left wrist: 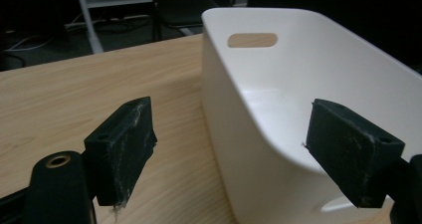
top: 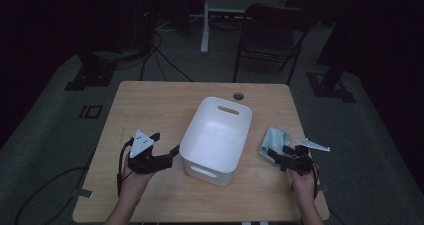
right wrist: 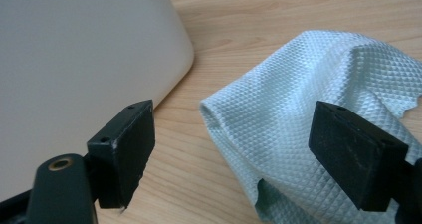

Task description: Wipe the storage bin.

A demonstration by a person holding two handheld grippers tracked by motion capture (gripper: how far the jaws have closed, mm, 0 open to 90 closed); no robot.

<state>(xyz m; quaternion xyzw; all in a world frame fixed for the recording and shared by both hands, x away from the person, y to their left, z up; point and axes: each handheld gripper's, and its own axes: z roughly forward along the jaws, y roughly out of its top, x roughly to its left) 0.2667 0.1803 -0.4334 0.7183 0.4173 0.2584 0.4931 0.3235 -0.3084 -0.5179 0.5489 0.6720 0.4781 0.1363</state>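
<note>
From the high view, a white bin stood mid-worktop, the left gripper just beside its left wall and the right gripper at a pale blue cloth lying right of it. In the left gripper view, the jaws stood spread astride the bin's wall, not pressing it. In the right gripper view, the jaws stood spread, the cloth lying crumpled between them on the worktop, unpinched.

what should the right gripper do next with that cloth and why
Probably ease the right gripper forward and down, then close on the light blue cloth. Its fingers stand open with the crumpled cloth lying just ahead on the table, not yet pinched. The white bin sits right beside it, open and empty.
</note>
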